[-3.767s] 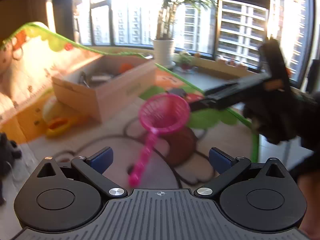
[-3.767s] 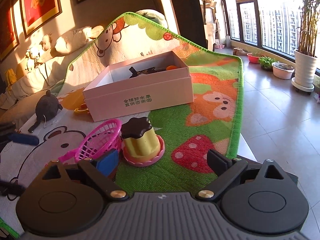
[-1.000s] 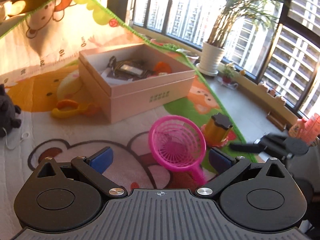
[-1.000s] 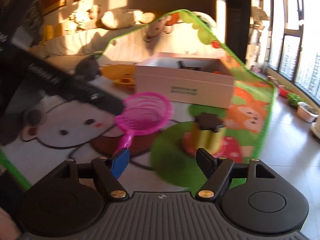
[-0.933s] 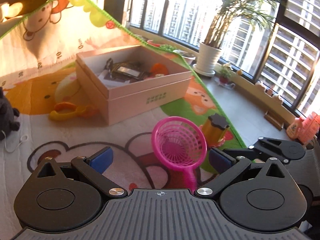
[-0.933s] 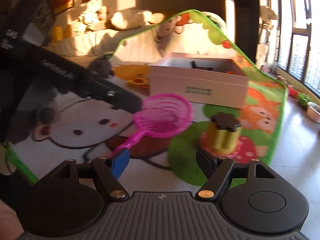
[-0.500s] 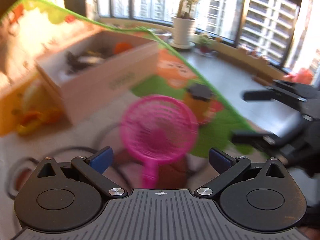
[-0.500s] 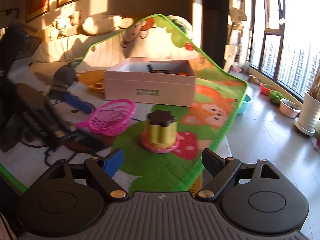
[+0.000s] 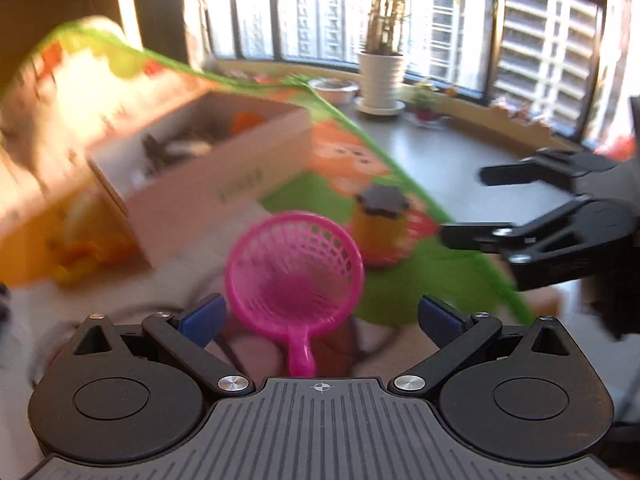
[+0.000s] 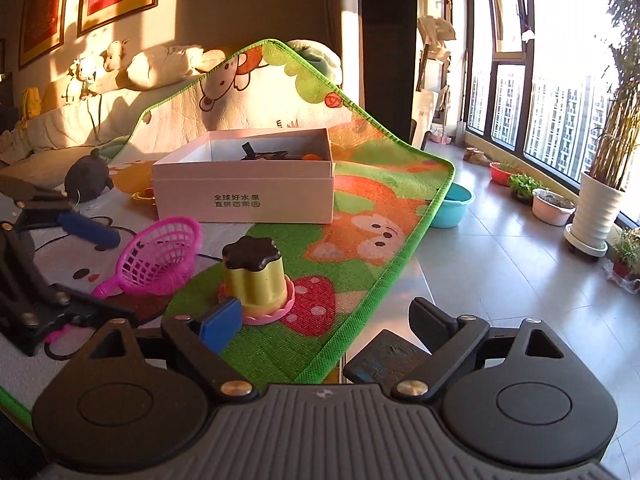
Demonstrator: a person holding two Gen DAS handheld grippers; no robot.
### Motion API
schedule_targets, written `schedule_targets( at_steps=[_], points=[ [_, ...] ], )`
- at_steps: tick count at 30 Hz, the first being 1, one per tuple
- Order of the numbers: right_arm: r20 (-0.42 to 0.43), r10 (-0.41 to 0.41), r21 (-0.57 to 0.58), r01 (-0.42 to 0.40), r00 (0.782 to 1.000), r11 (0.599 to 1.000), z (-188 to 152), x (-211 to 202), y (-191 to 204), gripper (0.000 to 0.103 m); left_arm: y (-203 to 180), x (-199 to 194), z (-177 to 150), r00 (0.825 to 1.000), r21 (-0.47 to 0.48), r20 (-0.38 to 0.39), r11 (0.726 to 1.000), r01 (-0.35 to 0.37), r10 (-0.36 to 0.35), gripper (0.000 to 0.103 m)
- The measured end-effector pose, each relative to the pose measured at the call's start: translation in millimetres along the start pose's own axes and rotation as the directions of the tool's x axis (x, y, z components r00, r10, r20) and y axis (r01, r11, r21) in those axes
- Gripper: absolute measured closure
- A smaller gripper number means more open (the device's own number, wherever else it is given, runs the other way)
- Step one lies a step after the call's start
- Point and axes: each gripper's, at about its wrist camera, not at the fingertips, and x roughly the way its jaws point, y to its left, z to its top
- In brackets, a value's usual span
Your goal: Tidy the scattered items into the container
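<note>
Right wrist view shows us the pale pink cardboard box already holding a few dark and orange items. Outside it we see the pink plastic mesh scoop, the yellow pudding-shaped toy with a dark top and a yellow-orange toy beside the box. Our left gripper hangs spread and empty over the scoop handle; our right gripper is likewise spread, holding nothing.

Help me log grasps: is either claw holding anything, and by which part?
Nothing is held. The left claw is open, with the pink net scoop lying on the mat ahead of it; the right claw is open and empty.
</note>
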Motion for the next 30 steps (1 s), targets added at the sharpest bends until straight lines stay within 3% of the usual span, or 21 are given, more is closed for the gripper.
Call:
schedule_targets(
  at_steps=[4,11,13,14,24,27,28,29,30],
  points=[
    [0.006,0.005,0.003,-0.005,1.0,1.0,2,0,-1,0.012,2,19,6,0.999,0.04,-0.017,0.998,-0.038,0.038,0.0],
    [-0.02,0.087,-0.048,-0.087,0.996,0.995,6,6,6,0.011,24,35,6,1.0,-0.057,-0.004,0.998,0.004,-0.004,0.0],
    [-0.038,0.106,-0.059,-0.108,0.994,0.992,7,12,9,0.011,26,34,6,1.0,-0.063,0.015,0.998,0.015,-0.014,0.006],
    [-0.047,0.11,-0.061,-0.113,0.993,0.992,8,15,11,0.011,27,33,5,1.0,-0.068,0.015,0.998,0.018,-0.017,0.015],
    [-0.16,0.152,-0.131,-0.173,0.975,0.976,22,51,35,0.011,38,-8,-10,1.0,-0.111,0.013,0.993,0.024,-0.023,0.015],
    [-0.2,0.176,-0.065,-0.192,0.964,0.979,28,62,29,0.025,43,-24,-13,0.999,-0.143,0.021,0.989,0.03,-0.028,0.015],
    [-0.203,0.163,-0.071,-0.181,0.966,0.981,29,61,31,0.04,45,-29,-14,0.999,-0.155,0.025,0.987,0.033,-0.029,0.015],
    [-0.21,0.157,-0.076,-0.177,0.965,0.981,30,59,32,0.047,46,-33,-14,0.999,-0.165,0.029,0.986,0.037,-0.033,0.015],
    [-0.217,0.164,-0.068,-0.183,0.962,0.981,31,56,33,0.047,46,-38,-15,0.999,-0.168,0.034,0.985,0.041,-0.036,0.015]
  ],
)
